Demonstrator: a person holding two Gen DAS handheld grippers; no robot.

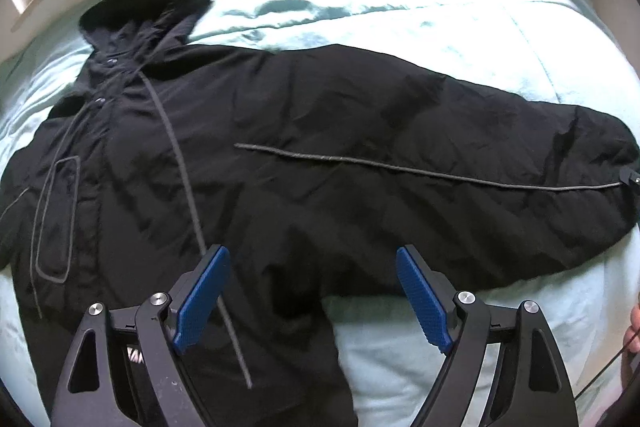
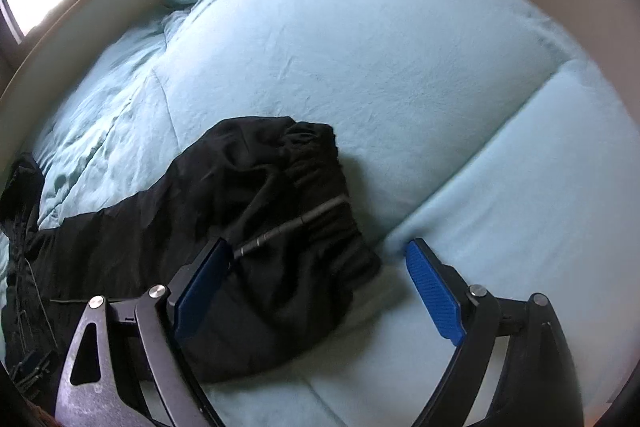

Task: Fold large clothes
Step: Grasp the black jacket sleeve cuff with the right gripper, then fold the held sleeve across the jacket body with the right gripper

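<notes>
Both claws gape wide and hold nothing: the left claw hovers above the coat near its underarm, the right claw over the cuff. The coat lies spread on the bed, sleeve outstretched, hood farthest. Likely trouble: slick, puffy fabric slipping from a shallow pinch, or the sleeve dragging the body askew

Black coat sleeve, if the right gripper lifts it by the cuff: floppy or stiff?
Likely floppy: the sleeve lies creased and bunched on the bedspread, so it should drape. Probably padded, so somewhat bulky in the open right gripper. Its smooth shell may slip; the gathered cuff looks easier to hold.
</notes>
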